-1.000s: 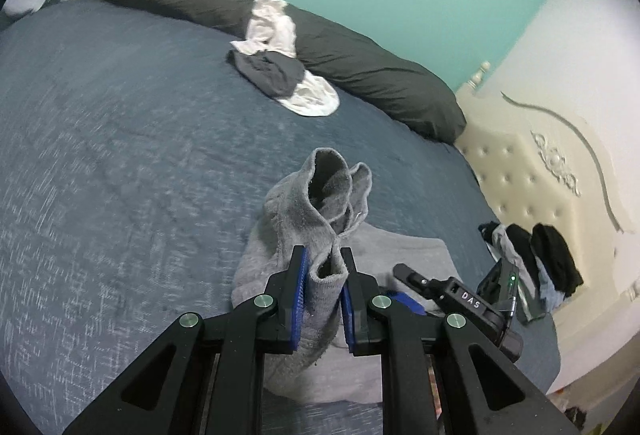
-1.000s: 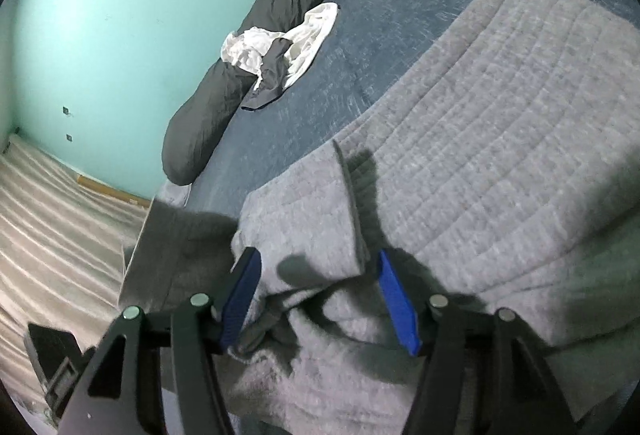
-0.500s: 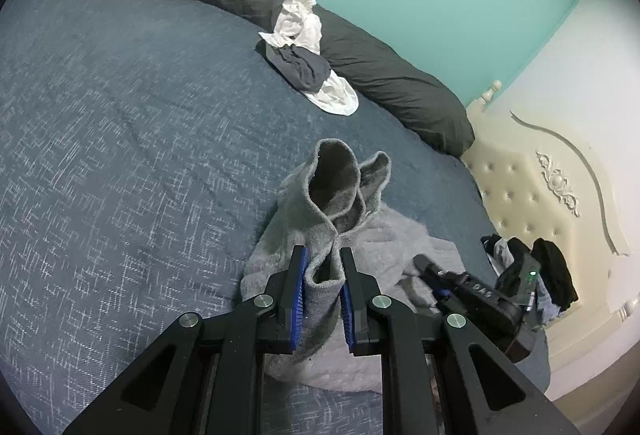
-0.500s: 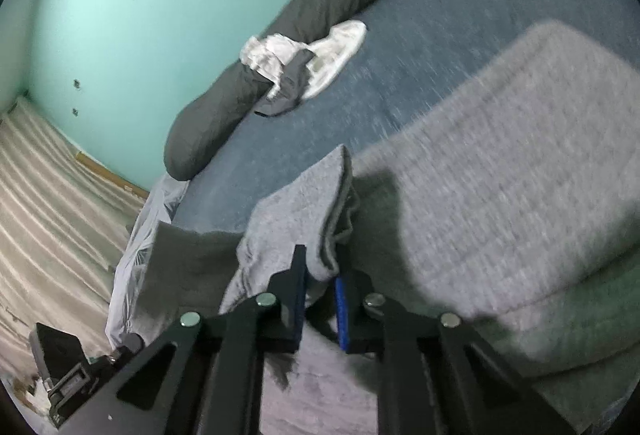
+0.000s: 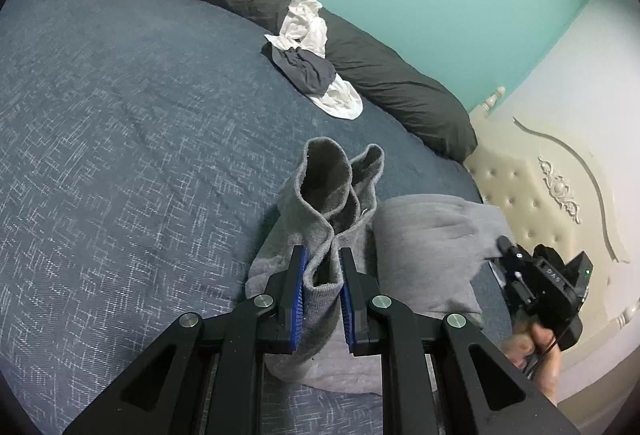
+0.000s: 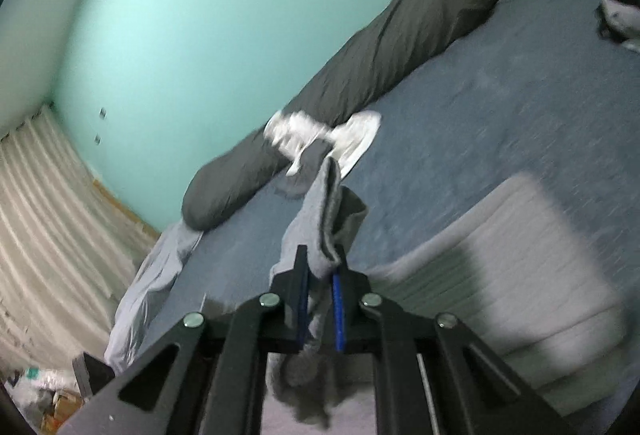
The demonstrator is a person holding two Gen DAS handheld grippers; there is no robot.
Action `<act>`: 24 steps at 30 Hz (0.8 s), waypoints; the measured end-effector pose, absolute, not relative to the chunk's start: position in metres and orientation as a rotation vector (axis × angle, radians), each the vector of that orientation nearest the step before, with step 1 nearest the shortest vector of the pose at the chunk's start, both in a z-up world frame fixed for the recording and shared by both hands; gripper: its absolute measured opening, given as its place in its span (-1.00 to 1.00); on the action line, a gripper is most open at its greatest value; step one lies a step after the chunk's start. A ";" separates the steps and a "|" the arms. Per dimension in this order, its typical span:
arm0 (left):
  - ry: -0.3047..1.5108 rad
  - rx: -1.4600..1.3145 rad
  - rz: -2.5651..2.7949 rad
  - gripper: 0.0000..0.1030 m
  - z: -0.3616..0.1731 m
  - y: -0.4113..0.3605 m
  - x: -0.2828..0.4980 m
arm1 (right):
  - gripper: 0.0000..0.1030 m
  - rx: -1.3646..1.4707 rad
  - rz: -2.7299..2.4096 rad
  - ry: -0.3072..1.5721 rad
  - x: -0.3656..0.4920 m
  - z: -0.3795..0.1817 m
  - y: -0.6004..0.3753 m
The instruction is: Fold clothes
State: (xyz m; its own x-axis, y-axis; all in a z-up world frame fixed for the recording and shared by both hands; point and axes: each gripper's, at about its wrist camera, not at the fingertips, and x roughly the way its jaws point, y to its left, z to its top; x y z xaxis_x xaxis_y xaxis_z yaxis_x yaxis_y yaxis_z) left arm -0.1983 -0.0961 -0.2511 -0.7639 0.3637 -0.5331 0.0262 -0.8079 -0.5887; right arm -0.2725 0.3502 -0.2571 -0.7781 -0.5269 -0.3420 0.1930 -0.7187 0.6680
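Note:
A grey fleece garment (image 5: 420, 235) lies bunched on the blue-grey bed cover (image 5: 120, 115). My left gripper (image 5: 322, 263) is shut on a raised fold of it; the fold stands up ahead of the fingers like an open cuff. In the left wrist view the right gripper (image 5: 540, 287) sits at the garment's right edge, with a hand (image 5: 536, 347) on it. In the blurred right wrist view my right gripper (image 6: 322, 263) is shut on another fold of the grey garment (image 6: 324, 203), held above the bed. More of the garment (image 6: 520, 255) lies flat to its right.
A long dark bolster (image 5: 360, 47) runs along the teal wall, with a pile of white and dark clothes (image 5: 312, 55) against it. A cream tufted headboard (image 5: 532, 187) stands at the right. Pale cloth (image 6: 152, 275) hangs at the bed's far edge.
My right gripper went from open over the garment to shut on a fold, then lifted it. The left gripper stayed shut on its fold and rose a little.

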 end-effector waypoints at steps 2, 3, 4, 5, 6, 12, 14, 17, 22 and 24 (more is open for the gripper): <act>-0.869 -0.978 2.645 -0.68 -0.250 -0.094 -0.199 | -0.82 0.732 -2.533 -0.895 -0.271 -0.256 0.377; -0.866 -0.978 2.645 -0.68 -0.250 -0.092 -0.199 | -0.82 0.743 -2.554 -0.903 -0.272 -0.258 0.386; -0.863 -0.979 2.643 -0.68 -0.250 -0.090 -0.200 | -0.82 0.756 -2.574 -0.912 -0.272 -0.261 0.395; -0.861 -0.980 2.642 -0.68 -0.250 -0.087 -0.201 | -0.82 0.779 -2.587 -0.914 -0.273 -0.266 0.401; -0.855 -0.981 2.641 -0.68 -0.250 -0.085 -0.201 | -0.82 0.803 -2.599 -0.917 -0.274 -0.271 0.407; -0.808 -0.988 2.641 -0.68 -0.248 -0.068 -0.204 | -0.82 0.974 -2.645 -0.951 -0.281 -0.309 0.438; -0.797 -0.987 2.640 -0.68 -0.246 -0.064 -0.205 | -0.82 1.014 -2.646 -0.968 -0.280 -0.317 0.440; -0.782 -0.981 2.636 -0.68 -0.244 -0.059 -0.206 | -0.82 1.022 -2.658 -0.946 -0.277 -0.317 0.439; -0.749 -0.964 2.633 -0.68 -0.238 -0.051 -0.209 | -0.74 1.040 -2.630 -1.017 -0.273 -0.323 0.446; -0.736 -0.955 2.635 -0.68 -0.234 -0.048 -0.209 | -0.65 1.025 -2.641 -1.041 -0.267 -0.321 0.452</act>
